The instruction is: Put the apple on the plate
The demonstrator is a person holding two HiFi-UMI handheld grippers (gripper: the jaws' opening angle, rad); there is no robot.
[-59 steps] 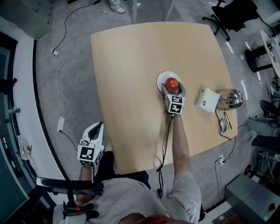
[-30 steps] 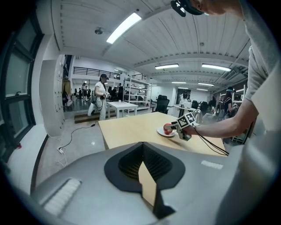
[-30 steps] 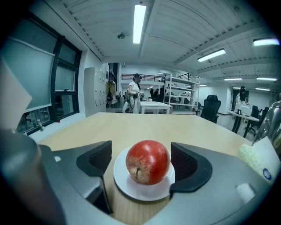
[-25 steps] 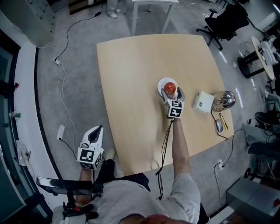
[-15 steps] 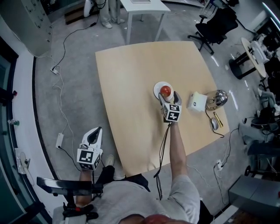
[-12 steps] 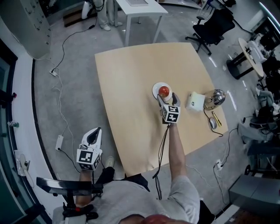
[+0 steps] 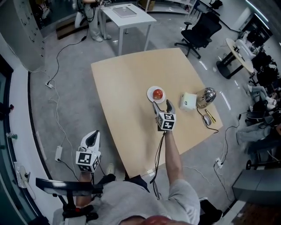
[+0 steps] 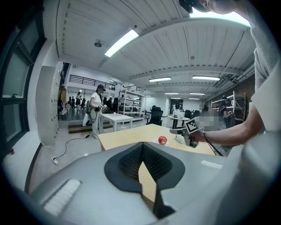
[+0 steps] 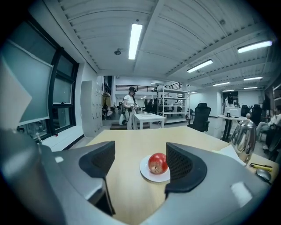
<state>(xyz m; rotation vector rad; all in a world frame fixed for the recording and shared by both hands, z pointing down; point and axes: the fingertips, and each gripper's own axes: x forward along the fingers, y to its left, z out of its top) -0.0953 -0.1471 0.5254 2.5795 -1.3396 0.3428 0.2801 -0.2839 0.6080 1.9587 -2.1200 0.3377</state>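
Note:
A red apple [image 7: 158,93] sits on a small white plate [image 7: 150,92] near the middle of the wooden table [image 7: 123,88]. My right gripper [image 7: 161,104] hovers just on the near side of the plate, apart from the apple. Looking along it in the right gripper view, the apple [image 9: 158,163] and plate [image 9: 149,175] lie beyond the right gripper [image 9: 140,161], whose jaws are closing with nothing between them. My left gripper [image 7: 93,134] hangs off the table's left edge over the floor. The left gripper [image 8: 143,145] is shut and empty, with the apple [image 8: 162,140] far off.
Right of the plate stand a white box [image 7: 187,102], a shiny metal kettle [image 7: 206,95], a mouse [image 7: 207,119] and yellow pens [image 7: 210,115]. The kettle [image 9: 243,136] shows at the right gripper view's right. A white side table [image 7: 127,11] and office chairs [image 7: 199,30] stand beyond.
My right gripper has let go of the apple and drawn back and up from the plate; the apple stays on the plate. The head view has pulled back, showing more room.

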